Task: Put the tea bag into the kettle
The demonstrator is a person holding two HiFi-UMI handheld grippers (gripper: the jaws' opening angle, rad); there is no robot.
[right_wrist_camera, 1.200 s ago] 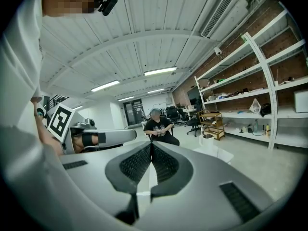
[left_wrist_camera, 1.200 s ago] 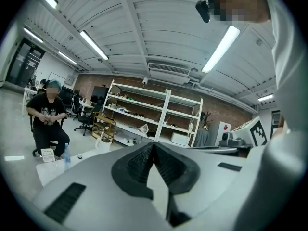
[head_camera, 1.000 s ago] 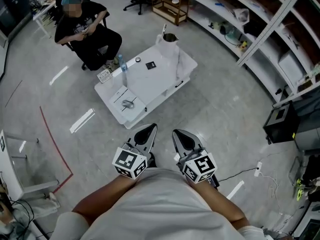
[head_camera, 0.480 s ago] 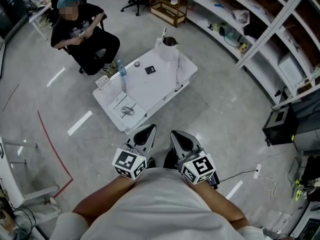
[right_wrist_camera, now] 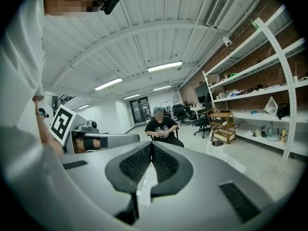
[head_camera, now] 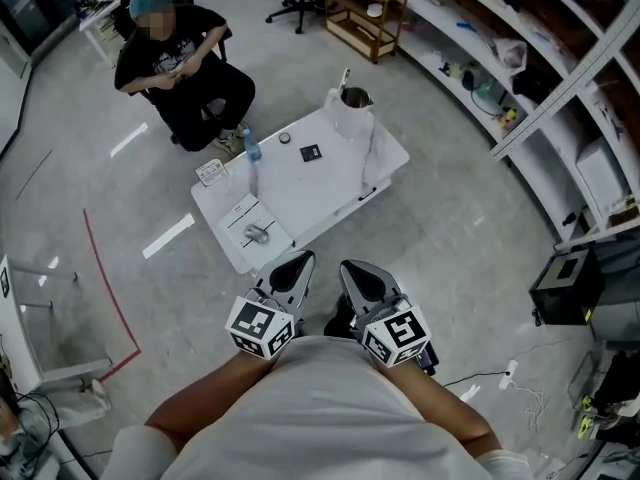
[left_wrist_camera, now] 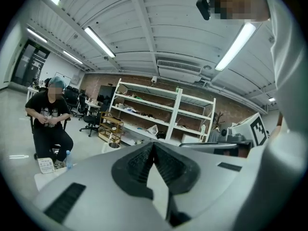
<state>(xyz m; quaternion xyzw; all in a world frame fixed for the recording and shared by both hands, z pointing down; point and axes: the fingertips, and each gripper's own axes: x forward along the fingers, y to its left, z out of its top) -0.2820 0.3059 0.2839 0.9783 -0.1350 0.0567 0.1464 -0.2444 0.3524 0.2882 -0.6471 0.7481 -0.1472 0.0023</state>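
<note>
Both claws are held near the person's body, well apart from the low white desk (head_camera: 330, 183) ahead. The left claw (head_camera: 293, 268) is pressed together with nothing between its jaws, as the left gripper view shows. The right claw (head_camera: 362, 279) is also pressed together and empty.

The kettle (head_camera: 352, 110) stands upright at the far corner of the desk, and its top looks dark, so I think it is open. A small dark square packet (head_camera: 310, 152) lies flat near the far edge, just beside the kettle toward the middle. I judge that this is the tea bag, but it is too small to be sure. A bottle (head_camera: 250, 149) stands at the left edge and a sheet of paper (head_camera: 256, 226) lies at the near corner. A seated person (head_camera: 180, 63) is beyond the desk.

The tea bag should be very light, thin and soft, so it needs little force, but a flat thing is hard to lift from a smooth top. I would take it at one edge or a corner of the packet with the jaw tips. I cannot tell whether it has a string.
</note>
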